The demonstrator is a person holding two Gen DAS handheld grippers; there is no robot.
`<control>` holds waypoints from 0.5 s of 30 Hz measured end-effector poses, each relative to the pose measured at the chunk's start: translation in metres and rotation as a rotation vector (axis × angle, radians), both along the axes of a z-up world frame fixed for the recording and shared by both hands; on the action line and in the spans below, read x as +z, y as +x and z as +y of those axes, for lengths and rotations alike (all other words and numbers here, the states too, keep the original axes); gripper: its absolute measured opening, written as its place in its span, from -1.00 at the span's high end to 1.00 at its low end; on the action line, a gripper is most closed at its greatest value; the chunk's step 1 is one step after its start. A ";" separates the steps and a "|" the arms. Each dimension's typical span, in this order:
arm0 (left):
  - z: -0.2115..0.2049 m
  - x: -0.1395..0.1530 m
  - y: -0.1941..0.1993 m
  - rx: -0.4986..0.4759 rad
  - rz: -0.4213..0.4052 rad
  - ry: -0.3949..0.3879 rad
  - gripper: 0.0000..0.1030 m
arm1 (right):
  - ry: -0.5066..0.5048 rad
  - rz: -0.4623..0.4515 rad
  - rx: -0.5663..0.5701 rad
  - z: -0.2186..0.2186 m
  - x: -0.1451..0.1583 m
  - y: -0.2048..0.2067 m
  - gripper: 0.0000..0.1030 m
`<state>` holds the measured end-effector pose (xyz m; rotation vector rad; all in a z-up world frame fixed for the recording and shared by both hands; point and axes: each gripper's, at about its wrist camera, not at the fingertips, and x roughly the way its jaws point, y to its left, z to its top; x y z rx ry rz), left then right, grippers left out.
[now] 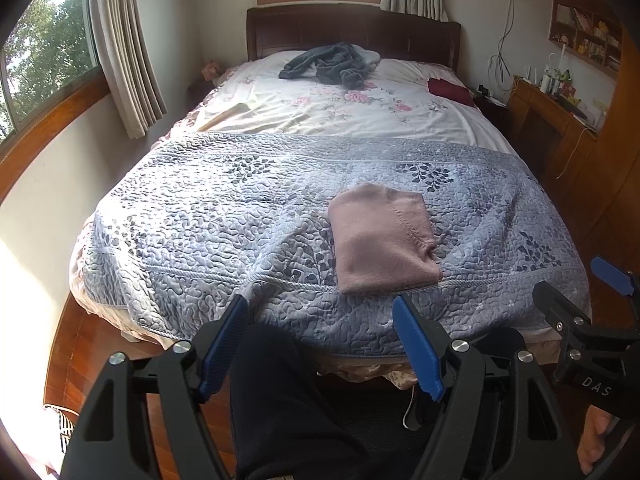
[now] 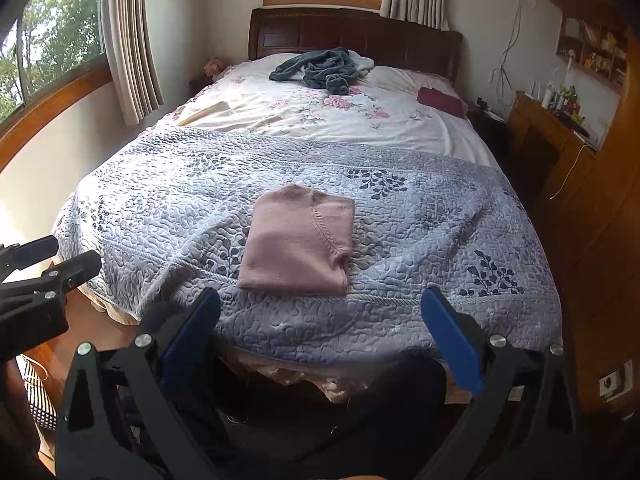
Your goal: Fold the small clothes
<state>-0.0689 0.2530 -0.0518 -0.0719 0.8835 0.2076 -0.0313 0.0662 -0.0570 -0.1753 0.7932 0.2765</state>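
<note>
**Folded pink garment on bed, both grippers held back with jaws apart**

Folded dusty-pink knit garment (image 1: 384, 240) lies flat on the blue-grey quilted bedspread with leaf print (image 1: 224, 216), near the foot edge of the bed, roughly central, slightly toward the right side in the left wrist view. It is a compact rectangle, with a stitched seam running down its top layer. Nothing touches it.

Left gripper (image 1: 328, 344), black frame with blue pads: jaws spread wide, nothing between them, held off the foot of the bed, short of the garment. Below it is a dark trouser leg (image 1: 288, 408) of the person.

Right gripper (image 2: 320, 332), same build: jaws released and wide apart, empty, also held back from the bed edge, with the garment just ahead and between its finger lines. In the left wrist view it shows at the right edge.

Far end of bed: white floral sheet (image 1: 340, 112), a crumpled dark grey-blue garment (image 1: 332, 64) heaped near the dark wooden headboard (image 1: 352, 28), well apart from the pink one. A dark red folded cloth (image 1: 450, 90) sits at the far right edge of the sheet. Beige curtains (image 1: 124, 48) hang at the left window. A wooden cabinet (image 1: 552, 120) with small items stands on the right.
</note>
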 end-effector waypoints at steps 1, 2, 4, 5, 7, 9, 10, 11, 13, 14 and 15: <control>-0.001 -0.001 0.001 -0.002 0.002 -0.001 -0.46 | -0.001 0.000 0.000 0.000 -0.001 0.000 -0.94; -0.001 -0.002 0.001 -0.003 0.004 -0.002 -0.46 | -0.001 0.000 0.000 0.000 -0.002 0.001 -0.94; -0.002 -0.003 0.001 -0.005 0.005 0.000 -0.46 | 0.002 0.002 0.000 0.001 -0.003 0.002 -0.94; -0.003 -0.003 0.001 -0.005 0.005 0.000 -0.46 | 0.003 0.002 -0.001 0.001 -0.003 0.003 -0.94; -0.003 -0.004 0.002 -0.004 0.007 0.003 -0.46 | 0.006 0.003 -0.001 0.001 -0.005 0.003 -0.93; -0.003 -0.005 0.003 -0.002 0.010 0.000 -0.46 | 0.007 0.006 0.001 0.001 -0.006 0.004 -0.94; -0.002 -0.005 0.004 -0.002 0.011 -0.001 -0.46 | 0.007 0.007 0.001 0.001 -0.006 0.005 -0.94; -0.002 -0.005 0.005 -0.003 0.011 -0.001 -0.46 | 0.007 0.010 0.001 0.002 -0.007 0.005 -0.94; -0.002 -0.005 0.006 -0.003 0.011 -0.001 -0.46 | 0.007 0.014 0.000 0.001 -0.008 0.007 -0.94; -0.001 -0.006 0.007 -0.003 0.011 0.001 -0.46 | 0.007 0.014 -0.002 0.001 -0.009 0.008 -0.94; -0.001 -0.006 0.008 -0.003 0.013 0.001 -0.46 | 0.007 0.015 -0.004 0.001 -0.009 0.009 -0.94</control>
